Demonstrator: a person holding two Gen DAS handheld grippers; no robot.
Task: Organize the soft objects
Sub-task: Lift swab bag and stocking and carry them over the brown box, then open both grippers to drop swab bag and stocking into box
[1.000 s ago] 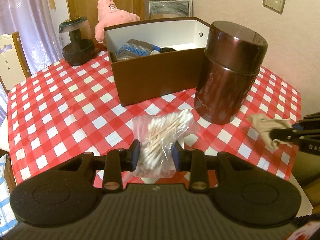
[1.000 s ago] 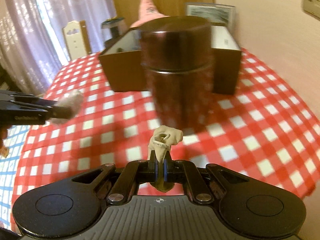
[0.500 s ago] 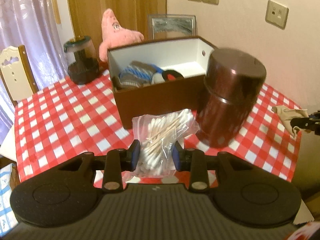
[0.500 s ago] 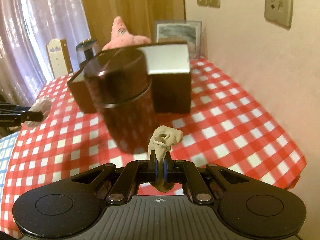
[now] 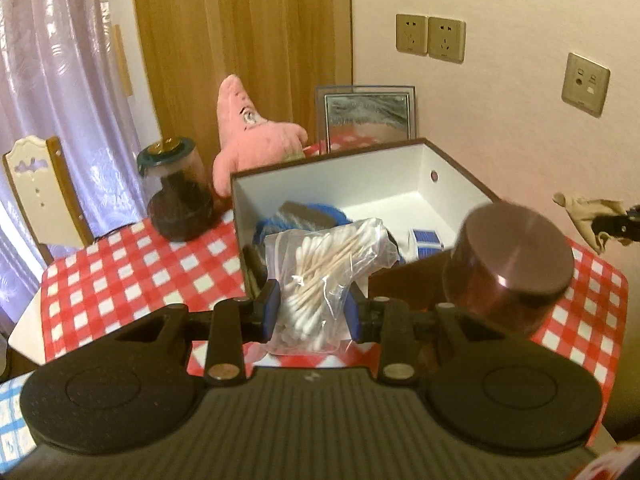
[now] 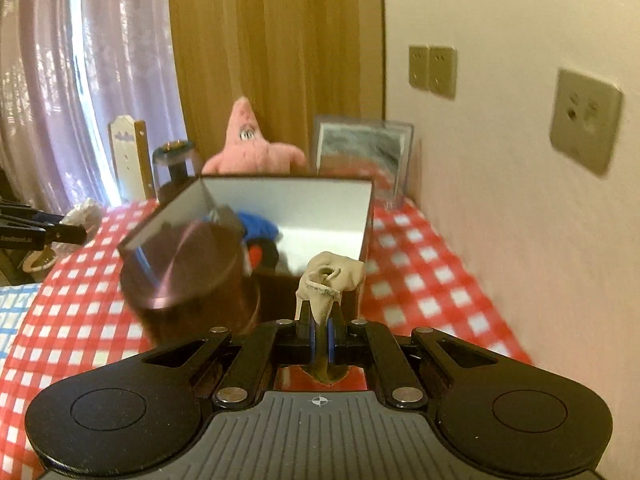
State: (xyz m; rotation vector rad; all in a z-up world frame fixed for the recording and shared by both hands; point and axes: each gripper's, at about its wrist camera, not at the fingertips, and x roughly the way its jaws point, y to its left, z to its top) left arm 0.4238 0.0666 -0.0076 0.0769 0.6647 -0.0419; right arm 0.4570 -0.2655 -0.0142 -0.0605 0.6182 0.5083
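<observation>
My left gripper (image 5: pixel 312 312) is shut on a clear bag of cotton swabs (image 5: pixel 324 276), held above the near wall of the brown box (image 5: pixel 404 284). My right gripper (image 6: pixel 320 338) is shut on a small beige cloth (image 6: pixel 330 280), raised just before the box (image 6: pixel 368 216). Inside the white-lined box lie a blue and grey knitted item (image 5: pixel 304 216) and a small blue pack (image 5: pixel 426 240). The beige cloth (image 5: pixel 586 216) also shows at the right edge of the left wrist view. The swab bag (image 6: pixel 86 212) shows at the left of the right wrist view.
A dark brown canister (image 5: pixel 512 264) stands against the box's front right corner. A pink plush star (image 5: pixel 248 132), a lidded glass jar (image 5: pixel 178 192) and a framed picture (image 5: pixel 368 116) stand behind the box. The red checked table (image 5: pixel 120 272) ends close to the wall on the right.
Both grippers have risen and moved toward the box, each keeping its load. The box's inside now shows from above, and the canister has dropped lower in both views.
</observation>
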